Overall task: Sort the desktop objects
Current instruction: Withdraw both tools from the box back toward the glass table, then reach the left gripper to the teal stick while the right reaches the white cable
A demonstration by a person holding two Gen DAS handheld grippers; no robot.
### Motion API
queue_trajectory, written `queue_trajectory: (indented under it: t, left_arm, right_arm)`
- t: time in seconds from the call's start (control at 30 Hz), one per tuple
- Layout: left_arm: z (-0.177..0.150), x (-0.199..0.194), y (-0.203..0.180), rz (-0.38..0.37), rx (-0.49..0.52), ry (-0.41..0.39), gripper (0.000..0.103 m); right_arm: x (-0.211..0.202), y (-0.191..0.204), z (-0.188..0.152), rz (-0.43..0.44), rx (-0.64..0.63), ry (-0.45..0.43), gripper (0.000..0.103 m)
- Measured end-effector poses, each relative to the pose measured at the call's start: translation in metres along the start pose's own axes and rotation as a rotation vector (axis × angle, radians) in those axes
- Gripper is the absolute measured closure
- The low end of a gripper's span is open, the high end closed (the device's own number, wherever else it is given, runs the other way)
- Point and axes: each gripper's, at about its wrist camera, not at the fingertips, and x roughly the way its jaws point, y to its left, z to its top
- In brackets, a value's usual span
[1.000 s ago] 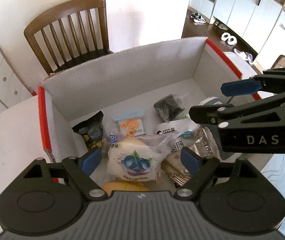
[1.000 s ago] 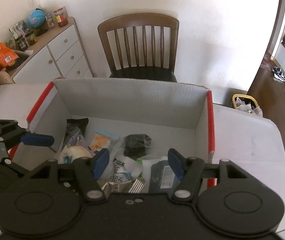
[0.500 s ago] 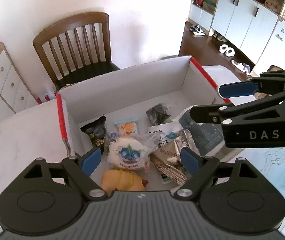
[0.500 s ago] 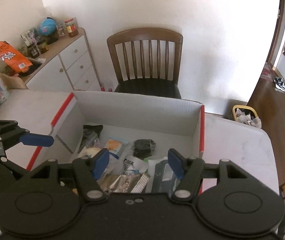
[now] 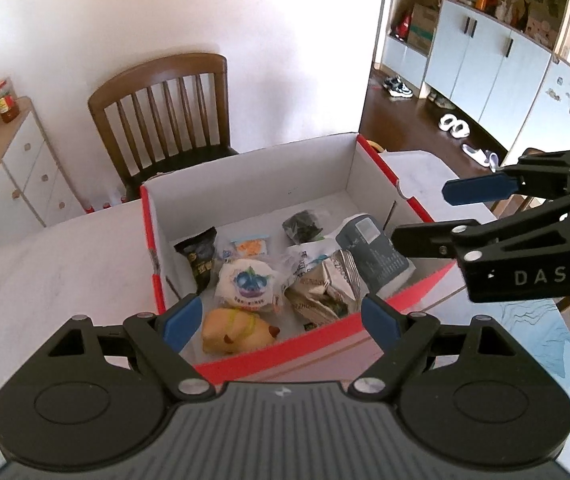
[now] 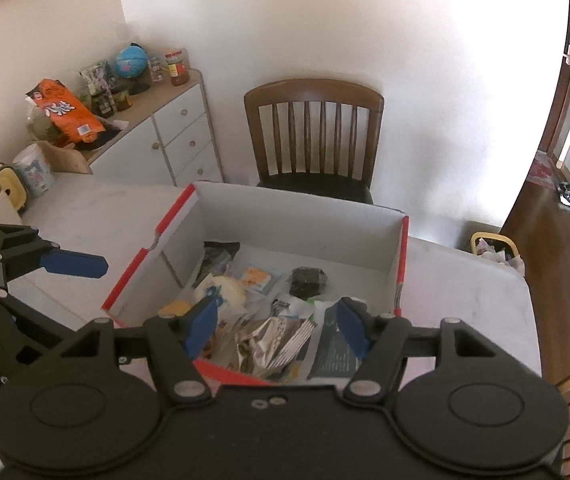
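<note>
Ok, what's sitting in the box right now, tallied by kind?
Sealed snack packets and pouches in the box: 6, namely black, orange, blueberry, white, silver, grey
Yellow soft toy: 1
Dark wrapped lump: 1
Total: 8

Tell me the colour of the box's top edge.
Red on the box edges, white inside; clearest in the left wrist view.

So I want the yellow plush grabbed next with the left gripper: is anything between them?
Nothing visible: the left gripper is open above the yellow plush, which lies uncovered in the box at its near wall.
</note>
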Motion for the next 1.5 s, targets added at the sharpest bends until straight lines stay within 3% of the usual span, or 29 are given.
queue_trajectory:
  t: [0.43, 1.0, 1.17, 1.3, 1.5]
  left_arm:
    - [-0.054, -0.037, -0.002, 0.002, -0.018, -0.055, 0.016]
    - [-0.13, -0.032, -0.005, -0.053, -0.033, -0.084, 0.016]
    - [-0.148, -0.026, -0.009, -0.063, -0.008, -0.1, 0.002]
    - [-0.16, -0.02, -0.01, -0.067, -0.004, -0.102, 0.001]
    - [-0.177, -0.005, -0.008, -0.056, 0.003, -0.093, 0.0]
  right_arm:
    - [-0.031, 0.025, -0.037, 0.022, -0.056, -0.025, 0.032]
    - [-0.03, 0.052, -0.098, -0.015, -0.047, -0.068, 0.029]
    - [-0.025, 0.056, -0.109, -0.02, -0.036, -0.058, 0.026]
    - [-0.02, 0.061, -0.117, -0.03, -0.033, -0.048, 0.025]
    - [-0.013, 0.063, -0.131, -0.036, -0.005, -0.044, 0.015]
